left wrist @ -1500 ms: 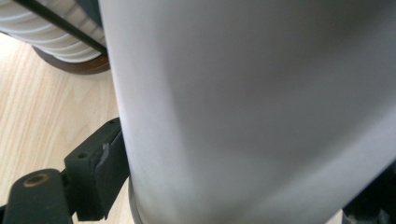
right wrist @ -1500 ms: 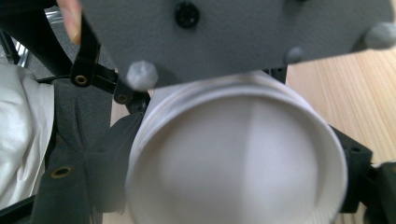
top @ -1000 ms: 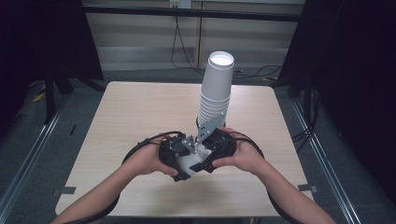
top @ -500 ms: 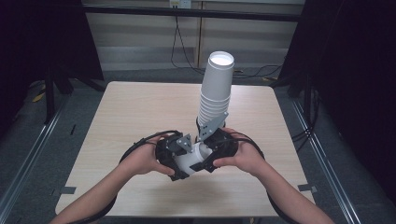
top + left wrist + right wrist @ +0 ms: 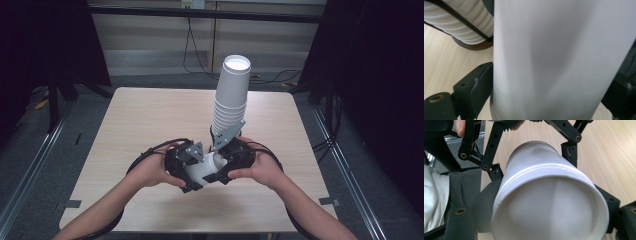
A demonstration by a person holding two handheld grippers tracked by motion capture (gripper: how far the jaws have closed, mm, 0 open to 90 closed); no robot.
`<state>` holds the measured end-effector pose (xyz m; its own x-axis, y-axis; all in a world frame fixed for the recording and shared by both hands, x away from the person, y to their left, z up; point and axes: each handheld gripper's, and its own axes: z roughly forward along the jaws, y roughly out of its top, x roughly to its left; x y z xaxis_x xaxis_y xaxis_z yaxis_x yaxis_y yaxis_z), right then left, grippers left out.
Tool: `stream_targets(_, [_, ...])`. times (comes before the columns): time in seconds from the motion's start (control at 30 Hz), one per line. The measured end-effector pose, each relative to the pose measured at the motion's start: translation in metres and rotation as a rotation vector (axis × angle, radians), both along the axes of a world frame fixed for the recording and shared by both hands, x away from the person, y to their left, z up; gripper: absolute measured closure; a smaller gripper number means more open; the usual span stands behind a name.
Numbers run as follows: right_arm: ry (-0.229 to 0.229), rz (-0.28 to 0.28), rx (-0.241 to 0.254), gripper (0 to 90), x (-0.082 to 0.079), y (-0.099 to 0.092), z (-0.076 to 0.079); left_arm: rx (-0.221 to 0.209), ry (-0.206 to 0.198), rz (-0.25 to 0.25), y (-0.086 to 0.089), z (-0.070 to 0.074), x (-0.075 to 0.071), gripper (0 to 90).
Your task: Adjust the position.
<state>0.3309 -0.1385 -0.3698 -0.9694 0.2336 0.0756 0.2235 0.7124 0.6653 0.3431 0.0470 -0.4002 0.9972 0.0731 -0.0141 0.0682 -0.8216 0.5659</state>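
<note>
A white paper cup (image 5: 202, 170) lies on its side just above the table, held between both grippers. My left gripper (image 5: 194, 162) comes in from the left. Its jaws have just been opening a little, and the cup (image 5: 559, 62) still sits between them with both jaws against its wall. My right gripper (image 5: 220, 165) comes in from the right, shut on the wide end of the cup (image 5: 549, 195). A seam runs around that end. Behind the hands, a tall stack of upside-down white cups (image 5: 232, 95) stands on the table.
The light wooden table (image 5: 150, 115) is bare to the left and right of the cup stack. Black cables loop from both grippers beside the hands. Dark floor and metal frame rails surround the table.
</note>
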Motion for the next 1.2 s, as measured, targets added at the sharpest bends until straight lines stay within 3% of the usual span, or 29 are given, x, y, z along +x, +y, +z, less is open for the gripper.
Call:
stream_targets(0.27, [0.011,-0.001,0.021,22.4,0.000,-0.002,0.002,-0.022,-0.006,0.003,0.001,0.002,-0.001,6.2])
stream_targets(0.67, [0.019,0.005,0.013,22.2,0.002,0.000,-0.001,-0.048,-0.029,-0.010,-0.001,0.011,-0.001,6.4])
stream_targets(0.97, [0.027,-0.002,-0.015,22.1,0.003,-0.007,-0.011,-0.103,-0.005,0.033,0.012,0.023,0.003,6.7])
stream_targets(1.17, [0.029,-0.016,-0.016,22.0,0.004,-0.014,-0.011,-0.096,0.014,0.043,0.021,0.020,0.005,6.7])
stream_targets(1.2, [0.033,-0.023,-0.013,22.0,0.004,-0.015,-0.010,-0.107,0.002,0.059,0.023,0.017,0.004,6.7])
